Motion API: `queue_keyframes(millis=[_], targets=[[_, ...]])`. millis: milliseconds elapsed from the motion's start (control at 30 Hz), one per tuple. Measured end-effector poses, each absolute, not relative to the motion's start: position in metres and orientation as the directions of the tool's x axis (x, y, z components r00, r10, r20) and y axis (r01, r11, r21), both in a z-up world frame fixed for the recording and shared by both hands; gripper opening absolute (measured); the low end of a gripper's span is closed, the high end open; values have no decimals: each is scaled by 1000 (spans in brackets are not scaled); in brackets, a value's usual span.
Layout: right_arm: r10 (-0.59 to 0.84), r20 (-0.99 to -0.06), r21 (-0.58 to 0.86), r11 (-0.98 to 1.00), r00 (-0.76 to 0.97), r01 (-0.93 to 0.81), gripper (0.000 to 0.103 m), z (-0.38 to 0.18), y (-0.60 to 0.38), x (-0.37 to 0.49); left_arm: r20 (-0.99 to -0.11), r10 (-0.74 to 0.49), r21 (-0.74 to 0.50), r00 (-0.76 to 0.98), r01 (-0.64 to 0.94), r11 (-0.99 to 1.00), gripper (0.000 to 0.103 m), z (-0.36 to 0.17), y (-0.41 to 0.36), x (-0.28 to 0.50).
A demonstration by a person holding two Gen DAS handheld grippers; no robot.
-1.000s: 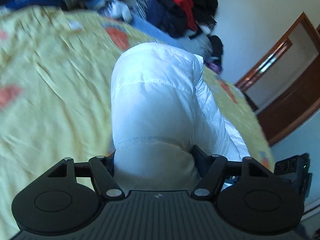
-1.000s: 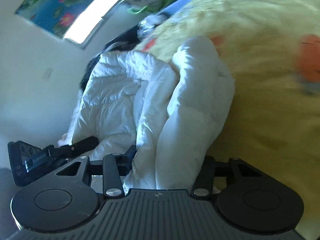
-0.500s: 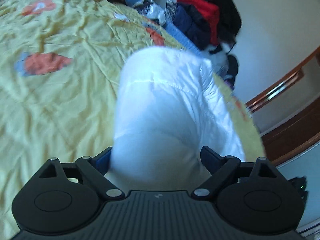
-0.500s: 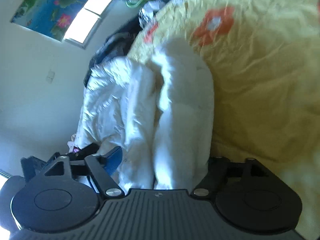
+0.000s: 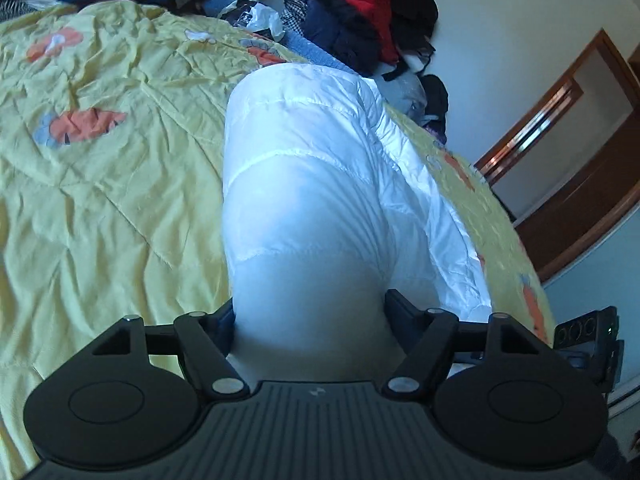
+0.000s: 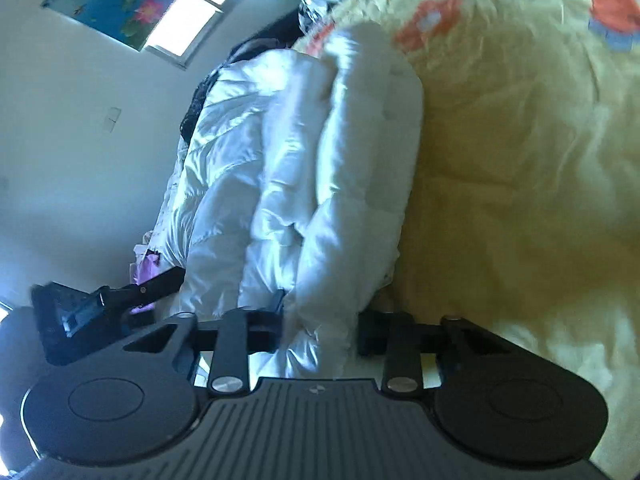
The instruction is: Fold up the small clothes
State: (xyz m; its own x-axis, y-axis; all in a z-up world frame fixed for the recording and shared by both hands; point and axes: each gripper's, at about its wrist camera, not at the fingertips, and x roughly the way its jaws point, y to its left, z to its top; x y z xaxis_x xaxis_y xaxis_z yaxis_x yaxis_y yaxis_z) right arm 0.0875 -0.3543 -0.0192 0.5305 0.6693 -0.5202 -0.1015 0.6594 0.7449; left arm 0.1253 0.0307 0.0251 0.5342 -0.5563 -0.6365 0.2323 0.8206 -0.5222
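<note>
White puffer jacket (image 5: pixel 312 184) lies on the bed, on a crinkled yellow bedspread (image 5: pixel 112 184) w/ orange flower prints. Fabric is glossy, smooth, quilted in fat padded bands w/ stitched seams across; overall a long, rounded bundle. In the left wrist view its long axis runs from the left gripper (image 5: pixel 310 320) away toward the far clothes pile (image 5: pixel 360 20) (red, navy, black items heaped by the wall). Right wrist view shows it doubled over in thick soft folds, lengthwise again, running from the right gripper (image 6: pixel 320 316) toward the wall under a window (image 6: pixel 196 12). Left gripper: jaws fairly wide, closing, w/ the near end of the jacket bulging between them, both fingers against the fabric. Right gripper: jaws narrower, closing, pinching a fold at the jacket's near edge. Right view is blurry. Wooden door frame (image 5: pixel 560 120) at right of left view.
</note>
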Motion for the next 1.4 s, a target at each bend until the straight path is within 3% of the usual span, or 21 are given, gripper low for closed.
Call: queue_keyframes(millis=[100, 133, 167, 333, 433, 500, 567, 767, 867, 967, 1200, 1400], targets=[[646, -534, 739, 670, 545, -69, 43, -26, -356, 86, -659, -499, -465, 562, 217, 858, 88, 10, 26, 125], [633, -543, 736, 675, 551, -51, 58, -28, -355, 85, -654, -487, -459, 579, 208, 864, 90, 8, 28, 121], [629, -538, 740, 672, 562, -44, 64, -31, -355, 83, -644, -489, -469, 588, 201, 860, 90, 9, 31, 117], [612, -517, 761, 649, 598, -6, 71, -29, -366, 56, -625, -491, -502, 607, 169, 848, 90, 24, 52, 89], [542, -501, 753, 657, 675, 32, 73, -16, -386, 10, -603, -417, -459, 680, 131, 879, 90, 47, 73, 55], [453, -511, 687, 726, 731, 30, 72, 1, -387, -24, -609, -273, -327, 744, 78, 942, 90, 64, 74, 29], [365, -547, 583, 812, 753, 30, 79, 19, -371, -56, -585, -177, -202, 792, 69, 977, 90, 75, 62, 2], [203, -597, 265, 963, 776, -48, 101, 38, -292, -98, -608, -175, -116, 774, 132, 984, 92, 53, -7, -45], [109, -648, 138, 990, 754, -24, 102, 30, -265, -82, -640, -103, -31, 761, 109, 994, 92, 32, -29, -48], [29, -706, 83, 996, 707, 42, 102, 21, -253, -67, -678, -112, -36, 727, 118, 992, 92, 22, -28, -50], [1, -752, 124, 983, 659, 139, 100, -11, -262, -66, -728, -112, -85, 676, 74, 994, 93, 5, -18, -39], [-8, -756, 82, 991, 654, 108, 102, -13, -251, -61, -745, -91, -47, 661, 83, 995, 93, -5, -26, -28]])
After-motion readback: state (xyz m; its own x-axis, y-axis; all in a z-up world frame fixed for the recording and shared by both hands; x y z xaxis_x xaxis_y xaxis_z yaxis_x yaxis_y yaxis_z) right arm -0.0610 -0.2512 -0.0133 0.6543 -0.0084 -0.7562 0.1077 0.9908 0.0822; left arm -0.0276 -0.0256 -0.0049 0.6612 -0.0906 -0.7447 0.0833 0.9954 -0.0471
